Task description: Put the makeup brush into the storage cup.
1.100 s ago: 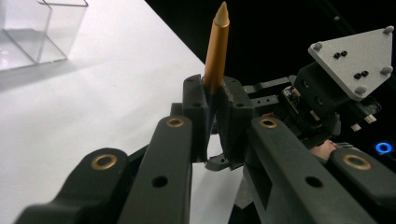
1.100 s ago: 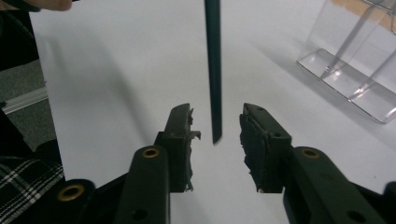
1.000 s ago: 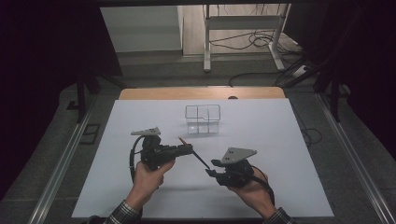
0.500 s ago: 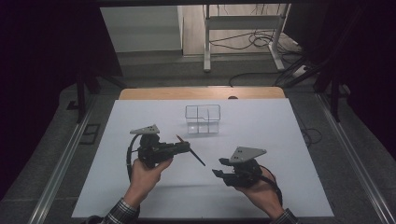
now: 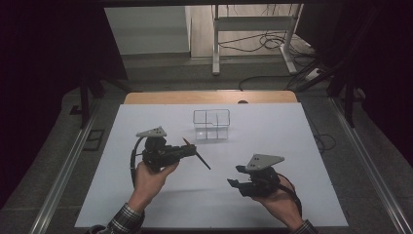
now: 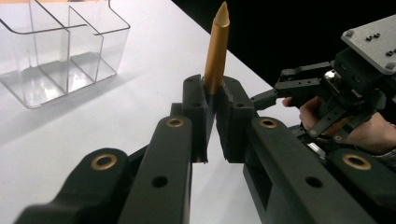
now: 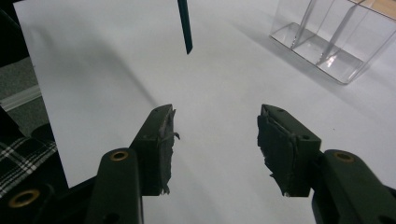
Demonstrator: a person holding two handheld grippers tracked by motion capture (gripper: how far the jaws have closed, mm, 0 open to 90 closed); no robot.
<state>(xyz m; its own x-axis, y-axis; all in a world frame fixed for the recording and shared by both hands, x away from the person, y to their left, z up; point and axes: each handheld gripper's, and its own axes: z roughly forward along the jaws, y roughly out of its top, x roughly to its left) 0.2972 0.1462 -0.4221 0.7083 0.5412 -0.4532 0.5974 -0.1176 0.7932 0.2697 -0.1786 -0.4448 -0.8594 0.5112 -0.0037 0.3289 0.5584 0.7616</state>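
Observation:
A pen (image 5: 198,157) with a gold tapered end (image 6: 217,46) and a dark shaft is held above the white table. My left gripper (image 5: 191,150) is shut on it near the gold end, and its jaws (image 6: 214,93) pinch the gold part upright in the left gripper view. The dark end (image 7: 185,28) hangs free above the table, ahead of my right gripper (image 7: 215,135). That gripper (image 5: 235,176) is open, holds nothing and sits to the right of the pen and nearer the person. A clear divided container (image 5: 211,124) stands at the table's middle back.
The white table top (image 5: 292,146) lies open around the container (image 6: 60,51), which looks empty (image 7: 341,42). A wooden strip (image 5: 146,97) borders the far edge. Beyond it are a metal stand (image 5: 253,24) and floor cables. A plaid sleeve (image 7: 23,158) is at the near left.
My right gripper has drawn back from the pen's dark end toward the person. The left gripper keeps the pen and has shifted slightly.

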